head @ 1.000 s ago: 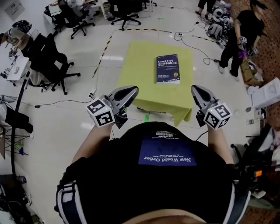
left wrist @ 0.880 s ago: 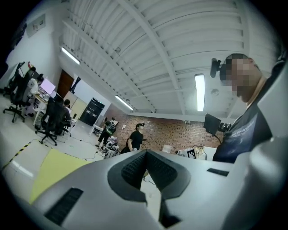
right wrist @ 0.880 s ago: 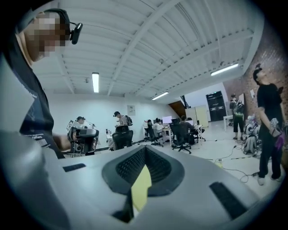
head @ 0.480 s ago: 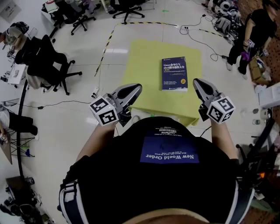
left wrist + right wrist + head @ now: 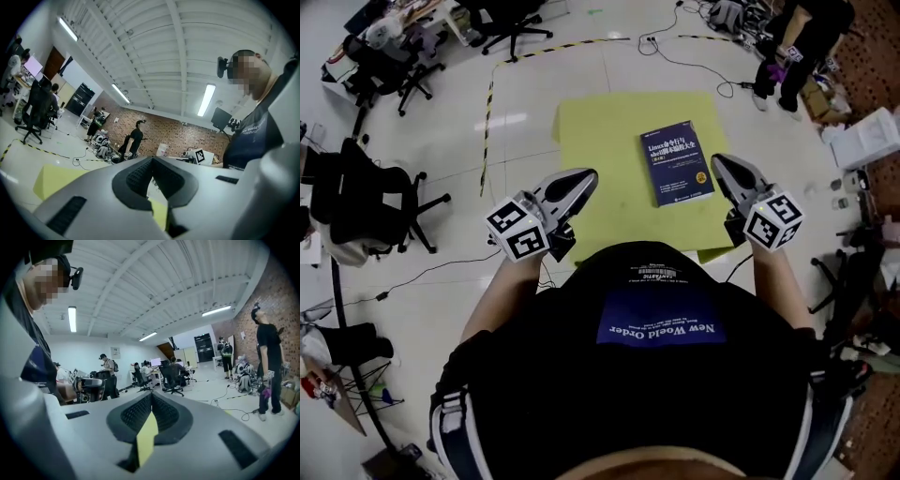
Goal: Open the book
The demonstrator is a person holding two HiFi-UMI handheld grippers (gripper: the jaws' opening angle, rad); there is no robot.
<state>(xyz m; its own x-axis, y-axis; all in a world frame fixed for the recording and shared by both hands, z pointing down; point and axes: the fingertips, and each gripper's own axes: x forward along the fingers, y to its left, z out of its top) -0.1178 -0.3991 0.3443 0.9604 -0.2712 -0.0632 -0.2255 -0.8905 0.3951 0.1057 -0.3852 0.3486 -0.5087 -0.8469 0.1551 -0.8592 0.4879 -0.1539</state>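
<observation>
A closed blue book [image 5: 676, 163] lies flat on the right part of a small table with a yellow-green cloth [image 5: 600, 141], its cover up. My left gripper [image 5: 587, 177] is shut and empty, its tips over the table's near left part, well left of the book. My right gripper [image 5: 718, 162] is shut and empty too, its tips just off the book's right edge and apart from it. In the left gripper view the jaws [image 5: 151, 161] meet with nothing between them. The same shows in the right gripper view [image 5: 151, 397]. Neither gripper view shows the book.
Black office chairs [image 5: 366, 202] stand on the floor at the left. A person in black [image 5: 792, 37] stands at the far right by cables [image 5: 675, 28] and clutter. A white box [image 5: 867, 141] lies right of the table. Yellow-black tape [image 5: 487, 103] runs along the floor left of it.
The person has walked up to the table. Table and book now lie closer, with both gripper tips reaching over or beside the cloth. Both grippers stayed shut.
</observation>
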